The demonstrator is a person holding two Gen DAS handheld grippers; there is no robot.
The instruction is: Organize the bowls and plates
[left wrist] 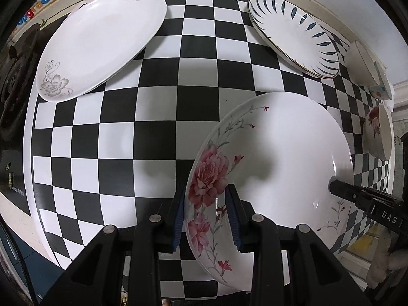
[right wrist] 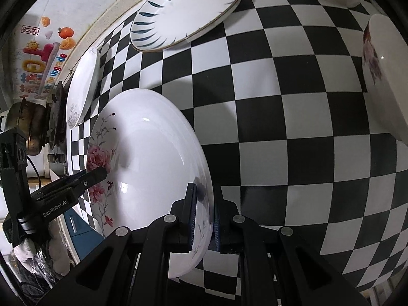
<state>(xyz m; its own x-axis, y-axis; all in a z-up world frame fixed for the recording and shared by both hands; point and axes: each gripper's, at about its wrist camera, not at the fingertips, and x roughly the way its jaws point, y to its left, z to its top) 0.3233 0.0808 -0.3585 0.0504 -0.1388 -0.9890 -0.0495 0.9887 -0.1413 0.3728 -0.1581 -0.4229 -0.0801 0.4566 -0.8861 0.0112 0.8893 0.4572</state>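
Plate (left wrist: 280, 158) rim is pinched by each hand-held gripper, left (left wrist: 205, 216) and right (right wrist: 204, 214); keep it level while lowering.

A rose-patterned plate (left wrist: 275, 158) sits between two claws above the checkered worktop (left wrist: 114, 140), its near rim in the left claw (left wrist: 205, 216) and its opposite rim in the right claw (right wrist: 204, 211). In the left wrist view, an oval plate (left wrist: 102, 40) lies on the worktop at far left, a stack of leaf-rimmed plates (left wrist: 293, 33) at far right near the back edge. Right of that stack sit nested bowls (left wrist: 367, 68), and nearer, at the right edge, a flowered bowl (left wrist: 380, 132).
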